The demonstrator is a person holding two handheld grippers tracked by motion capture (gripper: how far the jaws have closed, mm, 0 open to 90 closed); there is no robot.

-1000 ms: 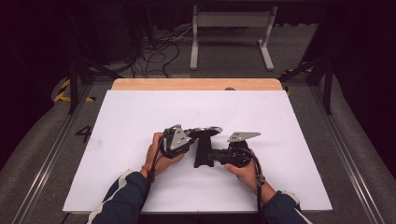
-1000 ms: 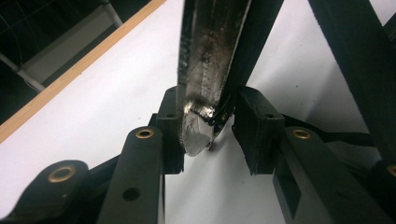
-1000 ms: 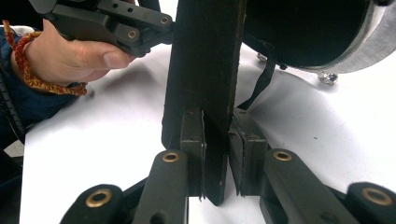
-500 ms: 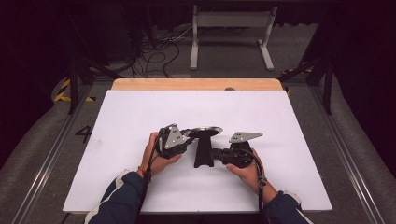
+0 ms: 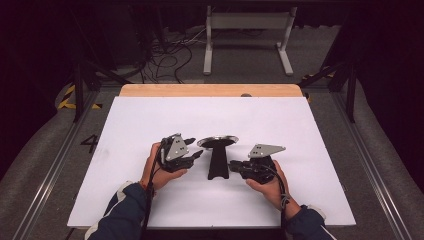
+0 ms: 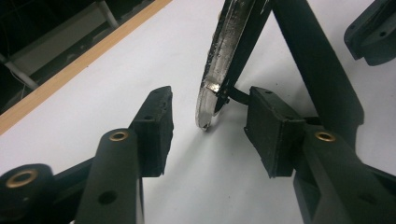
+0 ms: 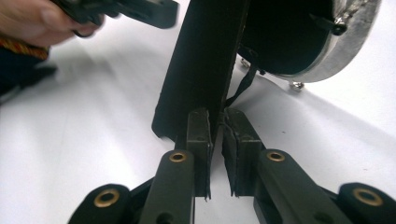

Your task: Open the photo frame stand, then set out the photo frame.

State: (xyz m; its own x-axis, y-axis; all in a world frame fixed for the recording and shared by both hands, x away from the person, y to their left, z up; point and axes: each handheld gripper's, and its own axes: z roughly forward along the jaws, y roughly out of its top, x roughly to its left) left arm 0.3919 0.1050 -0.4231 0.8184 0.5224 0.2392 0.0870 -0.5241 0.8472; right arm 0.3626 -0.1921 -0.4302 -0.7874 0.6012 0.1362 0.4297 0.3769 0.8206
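Two-handed handling of a round metal-rimmed disc point(image 5: 218, 142) on its black stand point(image 5: 218, 167), judged to be at a hand-over step: letting go on one side, holding on the other. Left gripper point(image 5: 196, 148): about half open, having just been opening wider, with the disc's rim between the pads but touching neither, so holding nothing. Right gripper point(image 5: 233, 164): nearly shut, having just been closing further, pinched on the thin lower edge of the stand straight ahead of its pads, with the disc higher up and off to that gripper's right. Apparently resting on the white table point(image 5: 150, 115), between both tools. Next, probably: draw the left jaws back clear of the rim without clipping it, and keep the right pinch firm so that nothing tips.
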